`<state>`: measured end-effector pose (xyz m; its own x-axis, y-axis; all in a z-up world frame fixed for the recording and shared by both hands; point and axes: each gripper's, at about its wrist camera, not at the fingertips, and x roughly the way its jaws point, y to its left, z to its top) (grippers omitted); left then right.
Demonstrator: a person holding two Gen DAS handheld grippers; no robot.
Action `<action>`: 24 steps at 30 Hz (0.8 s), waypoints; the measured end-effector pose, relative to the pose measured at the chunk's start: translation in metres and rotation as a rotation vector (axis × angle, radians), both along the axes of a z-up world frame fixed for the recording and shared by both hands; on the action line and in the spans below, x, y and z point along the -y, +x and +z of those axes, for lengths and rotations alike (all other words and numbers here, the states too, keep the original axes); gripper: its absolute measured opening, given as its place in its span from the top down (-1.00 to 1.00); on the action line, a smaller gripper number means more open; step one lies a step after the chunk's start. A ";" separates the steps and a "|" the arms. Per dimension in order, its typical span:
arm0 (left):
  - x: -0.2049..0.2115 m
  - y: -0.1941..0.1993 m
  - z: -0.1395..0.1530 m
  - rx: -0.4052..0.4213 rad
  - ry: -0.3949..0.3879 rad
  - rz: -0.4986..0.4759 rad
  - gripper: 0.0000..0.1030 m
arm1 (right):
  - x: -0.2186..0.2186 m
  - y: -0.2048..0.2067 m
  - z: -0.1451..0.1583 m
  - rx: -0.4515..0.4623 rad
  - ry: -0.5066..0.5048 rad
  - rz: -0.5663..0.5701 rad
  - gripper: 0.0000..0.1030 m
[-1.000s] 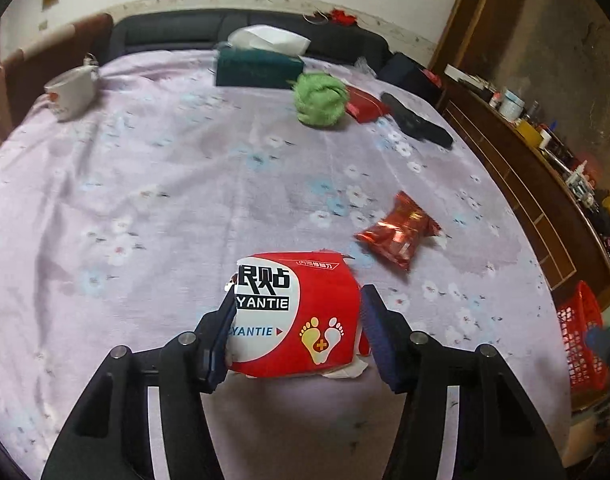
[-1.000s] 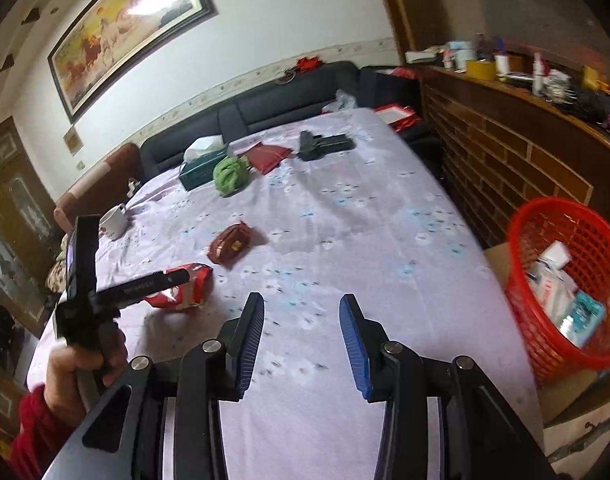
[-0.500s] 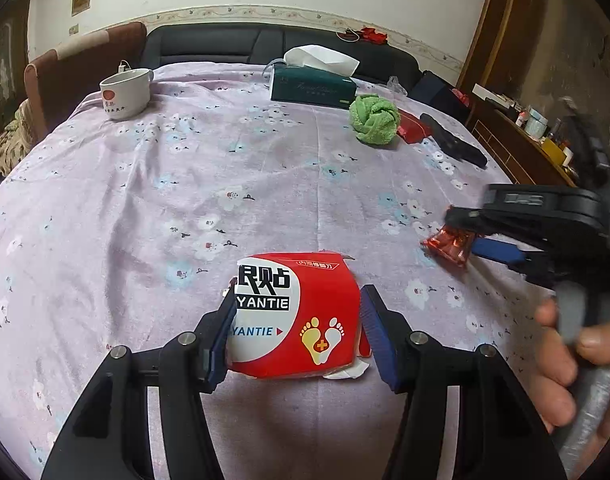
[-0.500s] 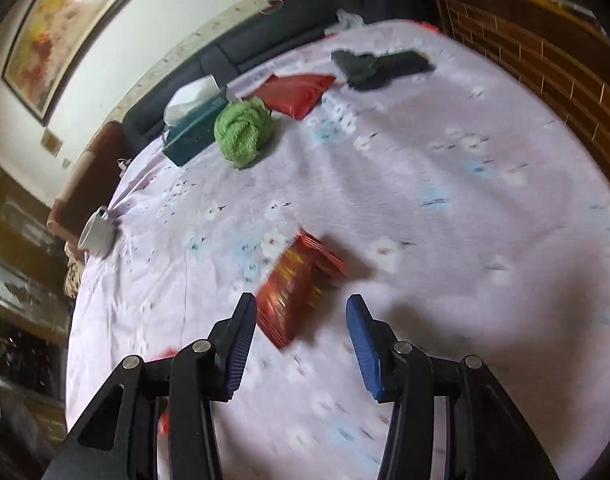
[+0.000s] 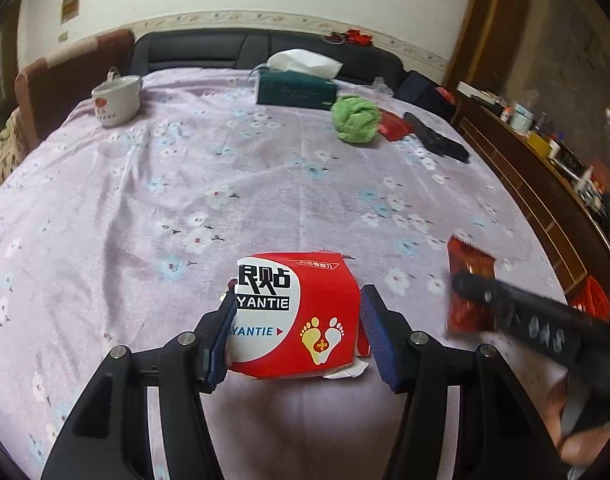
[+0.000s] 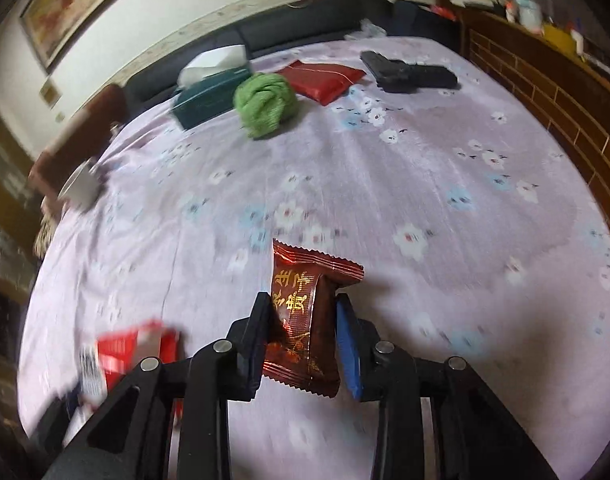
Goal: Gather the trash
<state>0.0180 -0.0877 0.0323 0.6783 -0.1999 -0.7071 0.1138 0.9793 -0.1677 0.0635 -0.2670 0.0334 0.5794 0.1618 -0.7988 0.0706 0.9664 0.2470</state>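
Note:
A red and white carton with a foot print sits between the pads of my left gripper, which is shut on it just above the lilac flowered tablecloth. A dark red snack packet stands on end between the pads of my right gripper. Its jaws are closing and both pads touch the packet's sides. The left wrist view shows the same packet at the right, with the right gripper's black fingers across it. The carton is a blur at lower left of the right wrist view.
At the far end of the table lie a green cloth ball, a dark green tissue box, a white mug, a red pouch and a black object. A red basket stands beside the table's right edge, below a wooden sideboard.
My right gripper came down across the table to the snack packet and its jaws narrowed around it. The left gripper, still holding the carton, shifted a little.

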 end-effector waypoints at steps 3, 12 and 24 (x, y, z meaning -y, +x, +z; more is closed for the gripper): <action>0.007 -0.015 0.005 0.014 0.004 -0.022 -0.10 | 0.002 -0.033 0.004 0.033 -0.017 0.038 0.35; 0.021 -0.070 0.010 0.075 0.046 -0.072 -0.11 | 0.009 -0.118 0.014 0.157 -0.075 0.063 0.34; 0.013 -0.105 0.001 0.119 0.072 -0.047 -0.12 | 0.017 -0.166 0.018 0.230 -0.110 0.012 0.34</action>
<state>-0.0874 -0.1007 0.0332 0.7495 -0.1850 -0.6356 0.1746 0.9814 -0.0797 -0.1026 -0.2839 0.0514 0.7464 0.0886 -0.6596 0.0135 0.9889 0.1481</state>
